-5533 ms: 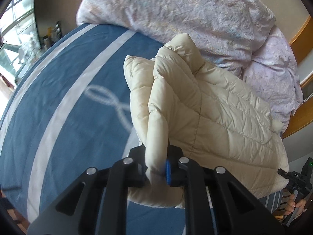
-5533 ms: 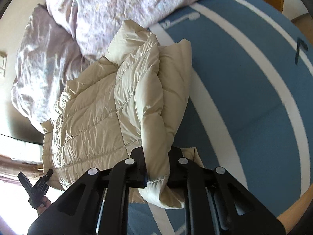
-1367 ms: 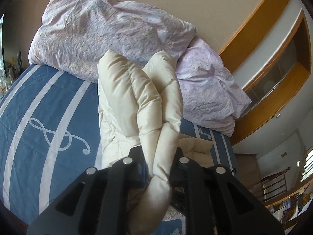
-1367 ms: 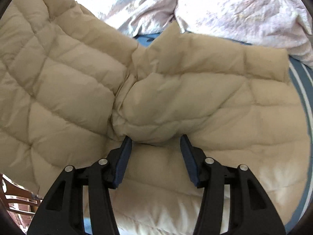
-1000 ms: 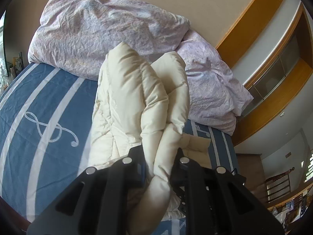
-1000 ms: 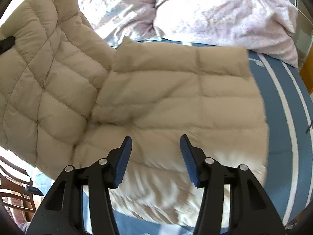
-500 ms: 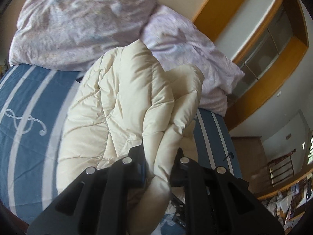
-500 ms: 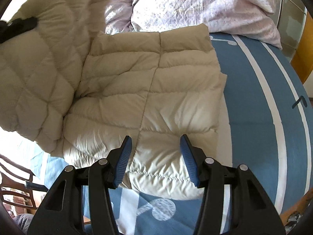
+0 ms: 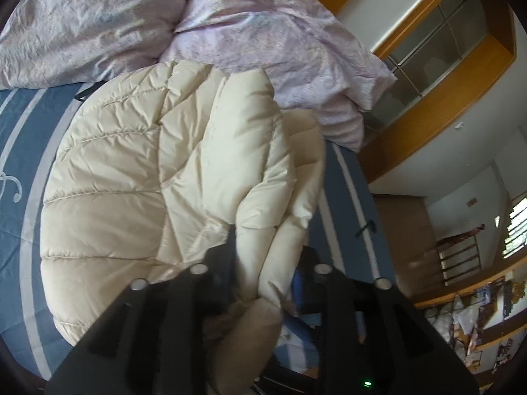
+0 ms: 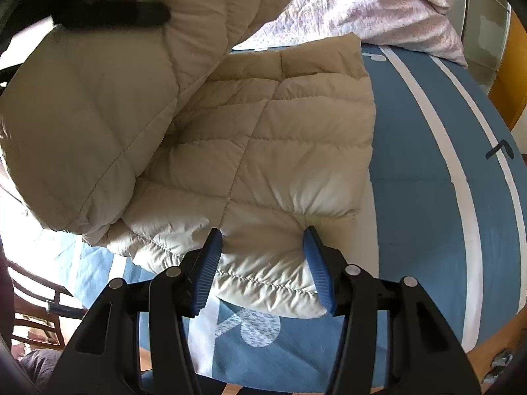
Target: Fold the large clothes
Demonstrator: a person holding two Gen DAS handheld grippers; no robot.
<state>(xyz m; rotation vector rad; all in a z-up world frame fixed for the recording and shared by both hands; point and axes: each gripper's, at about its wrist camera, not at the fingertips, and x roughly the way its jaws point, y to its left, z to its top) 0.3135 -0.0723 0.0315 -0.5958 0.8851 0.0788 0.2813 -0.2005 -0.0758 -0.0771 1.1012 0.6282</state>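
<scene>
— Where is the jacket?

— The cream quilted puffer jacket [image 10: 270,151] lies on the bed's blue sheet with white stripes [image 10: 438,177]. One part is spread flat on the sheet; another part is lifted above it at the left of the right wrist view.

— What holds the lifted part?

— The left gripper [image 9: 266,263]. Its jaws are clamped on a thick bunch of the jacket, and padded folds bulge out ahead of the fingers.

— And the right gripper [image 10: 263,260]?

— Its jaws stand wide apart and grip nothing. Its blue pads [image 10: 207,266] sit over the near hem of the flat part; I cannot tell whether they touch the fabric.

— What else is around?

— A crumpled lilac duvet [image 9: 257,23] is heaped at the far end of the bed, just behind the jacket. Wooden trim [image 9: 438,98] runs along the wall beyond it.
</scene>
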